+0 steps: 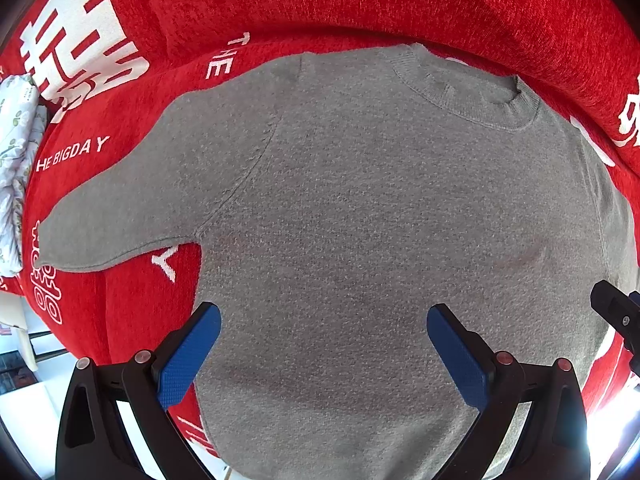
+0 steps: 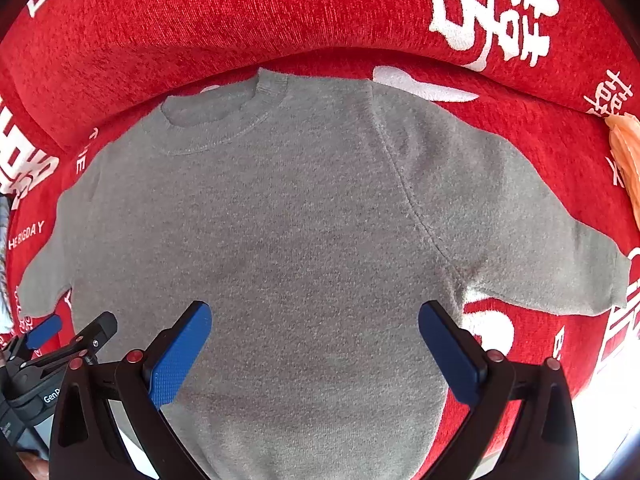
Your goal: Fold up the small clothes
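A small grey knitted sweater [image 1: 360, 220] was laid flat on a red plush cover with white lettering [image 1: 280, 8], its collar pointed away from both cameras and its long axis run from hem to neck. Only the left wrist view showed a white floral cloth [image 1: 16, 152]; only the right wrist view showed an orange fabric piece [image 2: 626, 152]. The left tongs [image 1: 324, 354] and right tongs [image 2: 316, 354] were held wide apart above the hem, with nothing gripped.
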Tool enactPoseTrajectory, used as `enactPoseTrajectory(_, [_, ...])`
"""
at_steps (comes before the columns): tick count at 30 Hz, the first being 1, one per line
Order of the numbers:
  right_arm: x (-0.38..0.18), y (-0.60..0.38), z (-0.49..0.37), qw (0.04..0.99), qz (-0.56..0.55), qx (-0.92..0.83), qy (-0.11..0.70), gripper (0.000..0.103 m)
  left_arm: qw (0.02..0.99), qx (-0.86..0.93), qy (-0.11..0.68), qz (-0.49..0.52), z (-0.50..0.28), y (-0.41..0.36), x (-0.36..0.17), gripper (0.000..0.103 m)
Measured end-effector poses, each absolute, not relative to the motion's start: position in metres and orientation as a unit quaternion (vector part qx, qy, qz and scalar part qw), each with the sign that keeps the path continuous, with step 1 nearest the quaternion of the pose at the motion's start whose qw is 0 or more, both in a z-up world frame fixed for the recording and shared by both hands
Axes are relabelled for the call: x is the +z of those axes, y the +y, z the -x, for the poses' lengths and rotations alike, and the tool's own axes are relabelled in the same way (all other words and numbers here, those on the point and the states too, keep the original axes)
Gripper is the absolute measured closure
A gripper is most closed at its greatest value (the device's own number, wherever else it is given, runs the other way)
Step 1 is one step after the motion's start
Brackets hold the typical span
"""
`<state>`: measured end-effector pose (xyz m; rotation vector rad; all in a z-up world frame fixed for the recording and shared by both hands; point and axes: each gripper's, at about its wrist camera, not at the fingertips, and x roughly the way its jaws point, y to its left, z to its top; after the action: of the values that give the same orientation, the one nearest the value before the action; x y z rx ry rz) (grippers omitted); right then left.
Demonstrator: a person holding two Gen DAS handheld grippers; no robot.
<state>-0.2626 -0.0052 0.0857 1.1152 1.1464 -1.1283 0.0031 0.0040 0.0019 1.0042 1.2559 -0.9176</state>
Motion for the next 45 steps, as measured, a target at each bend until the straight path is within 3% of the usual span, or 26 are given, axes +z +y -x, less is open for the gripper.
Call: enactPoseTrajectory(45, [0.095,0.008,0.248,0.559,-0.462,-0.488,0.486,0.0,0.621,-0.411,0.533,-0.402,-0.028,0.015,0.002,0.0])
